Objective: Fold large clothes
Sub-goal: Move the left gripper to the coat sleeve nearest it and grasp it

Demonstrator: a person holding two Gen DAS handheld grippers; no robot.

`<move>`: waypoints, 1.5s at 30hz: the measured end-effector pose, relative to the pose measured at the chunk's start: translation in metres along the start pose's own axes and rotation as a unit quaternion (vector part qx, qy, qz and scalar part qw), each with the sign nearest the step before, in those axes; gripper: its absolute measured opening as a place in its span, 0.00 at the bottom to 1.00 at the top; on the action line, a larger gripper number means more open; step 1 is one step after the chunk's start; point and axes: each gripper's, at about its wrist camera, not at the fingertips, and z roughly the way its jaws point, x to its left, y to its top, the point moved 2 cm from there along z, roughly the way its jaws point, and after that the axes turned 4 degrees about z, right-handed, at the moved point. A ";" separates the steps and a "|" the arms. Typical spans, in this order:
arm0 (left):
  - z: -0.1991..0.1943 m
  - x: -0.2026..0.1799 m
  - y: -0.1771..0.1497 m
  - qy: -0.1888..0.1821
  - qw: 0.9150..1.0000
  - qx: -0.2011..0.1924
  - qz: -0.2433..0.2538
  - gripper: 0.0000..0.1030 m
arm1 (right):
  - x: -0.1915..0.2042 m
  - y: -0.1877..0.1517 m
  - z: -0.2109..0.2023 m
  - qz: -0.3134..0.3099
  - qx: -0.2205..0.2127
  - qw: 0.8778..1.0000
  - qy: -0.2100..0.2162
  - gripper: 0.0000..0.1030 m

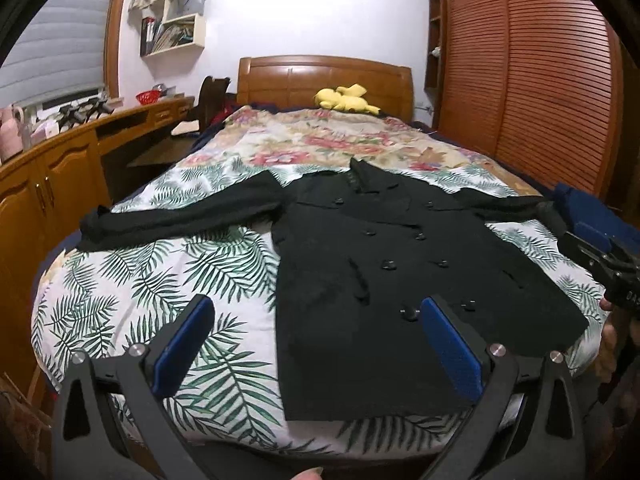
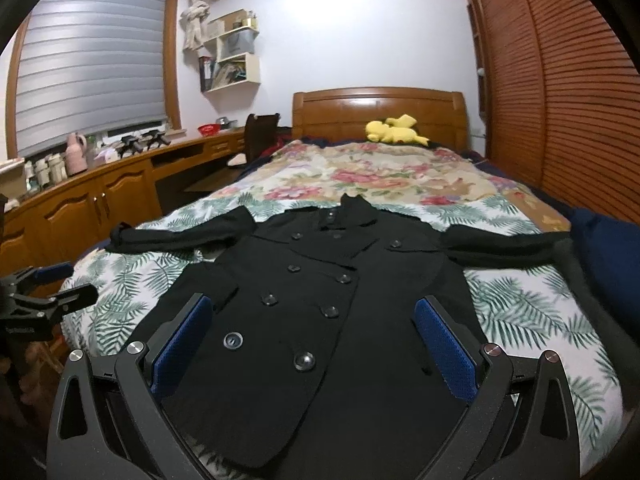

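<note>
Coat: black, double-breasted, lying face up and spread flat on the bed, hem toward you, collar toward the headboard, both sleeves stretched out sideways.

Starting at your left, the left sleeve runs out to the bed's edge and its cuff is bunched; if you lift from that end, the loose cuff may slide off the mattress and drag the shoulder crooked. Your left hand-held gripper hovers over the hem's left corner with its fingers wide apart, holding nothing. The cloth looks thick and heavy, so a pinch on one layer only would likely let the back panel sag and spoil the fold line.

Through the middle, the buttons and the overlapped front flap could catch a fingertip, and the flap may peel open if you pull across it.

Your right hand-held gripper is also spread open and empty, above the hem's middle. Further right, the right sleeve reaches the bed's edge and hangs toward a blue bundle; it could snag there.

Around you: a wooden bench with bottles and clutter along the left wall, a chair, a yellow soft toy by the headboard, and slatted wardrobe doors close on the right. None sits on the coat, but the wardrobe leaves little elbow room on that side.
</note>
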 end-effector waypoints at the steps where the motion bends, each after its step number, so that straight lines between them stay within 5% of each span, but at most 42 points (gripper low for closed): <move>1: 0.002 0.002 0.000 0.001 1.000 0.002 -0.001 1.00 | 0.000 0.000 0.005 -0.002 -0.001 1.000 0.002 1.00; 23: 0.066 0.111 -0.003 0.040 0.995 0.050 -0.082 1.00 | 0.043 0.021 0.171 -0.043 0.065 0.989 0.127 1.00; 30: 0.117 0.157 0.003 0.022 0.992 0.064 -0.102 1.00 | 0.044 -0.008 0.220 -0.033 0.135 0.984 0.113 0.99; 38: 0.167 0.229 0.018 0.016 0.987 0.058 -0.150 0.99 | 0.046 -0.016 0.232 -0.043 0.157 0.983 0.082 0.99; 45: 0.212 0.286 0.019 0.018 0.974 0.091 -0.207 0.85 | 0.055 -0.019 0.236 -0.066 0.159 0.983 0.065 0.99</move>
